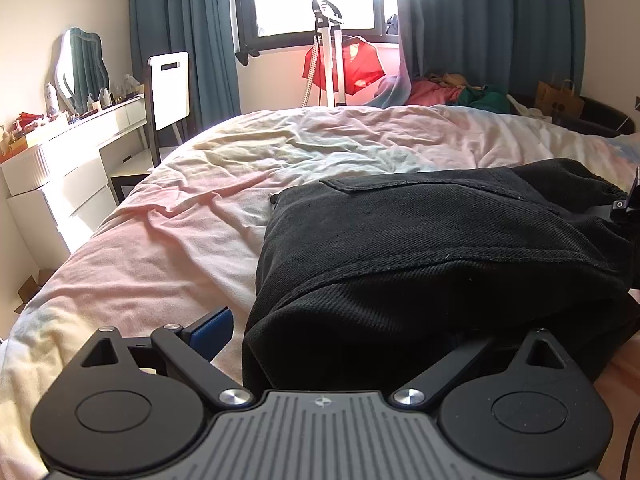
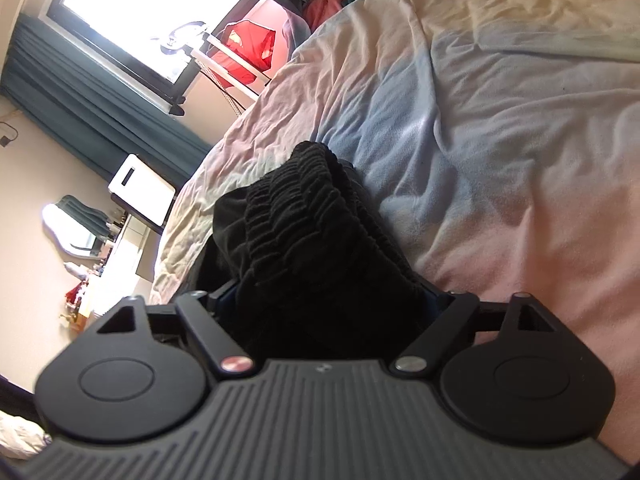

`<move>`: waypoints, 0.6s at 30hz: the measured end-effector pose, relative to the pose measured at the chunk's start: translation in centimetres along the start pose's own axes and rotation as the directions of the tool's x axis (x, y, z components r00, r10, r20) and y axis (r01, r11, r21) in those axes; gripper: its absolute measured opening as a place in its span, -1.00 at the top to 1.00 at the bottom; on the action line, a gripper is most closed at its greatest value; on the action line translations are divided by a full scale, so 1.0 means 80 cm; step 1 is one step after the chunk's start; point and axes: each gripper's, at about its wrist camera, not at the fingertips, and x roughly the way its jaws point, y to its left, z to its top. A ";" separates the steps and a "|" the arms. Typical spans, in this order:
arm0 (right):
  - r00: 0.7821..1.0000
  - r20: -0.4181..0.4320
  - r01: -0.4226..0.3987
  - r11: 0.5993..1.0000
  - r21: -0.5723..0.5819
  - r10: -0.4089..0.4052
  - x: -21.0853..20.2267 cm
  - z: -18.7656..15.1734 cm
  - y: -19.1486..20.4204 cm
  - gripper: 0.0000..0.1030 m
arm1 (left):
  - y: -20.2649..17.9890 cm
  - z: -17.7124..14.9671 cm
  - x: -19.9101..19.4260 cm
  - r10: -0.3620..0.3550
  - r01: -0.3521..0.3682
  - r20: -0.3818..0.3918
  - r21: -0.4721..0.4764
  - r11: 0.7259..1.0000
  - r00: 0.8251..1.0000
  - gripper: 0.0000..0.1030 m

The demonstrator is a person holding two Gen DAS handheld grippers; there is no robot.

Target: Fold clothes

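Observation:
A black garment [image 1: 420,240] lies folded on the bed, with a flap pocket on top. My left gripper [image 1: 356,336] is spread wide at its near edge. The blue left pad [image 1: 212,330] rests bare on the sheet, and the cloth drapes over the right finger and hides it. My right gripper [image 2: 328,300] is shut on the garment's bunched elastic waistband [image 2: 312,216], which fills the gap between its fingers and lifts off the sheet. In the left wrist view a bit of the right gripper [image 1: 628,204] shows at the garment's right end.
The bed [image 1: 192,248] is covered by a wrinkled pink, yellow and pale blue sheet. Left of it stand a white dresser [image 1: 72,160] and a chair [image 1: 168,88]. Behind it are a garment steamer [image 1: 332,52] with a red top and a clothes pile [image 1: 452,92].

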 end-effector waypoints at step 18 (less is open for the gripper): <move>1.000 -0.017 -0.001 0.999 0.040 0.002 -0.025 -0.011 -0.023 -0.49 | 0.069 -0.009 -0.016 -0.093 0.066 -0.058 -0.354 0.933 0.994 -0.91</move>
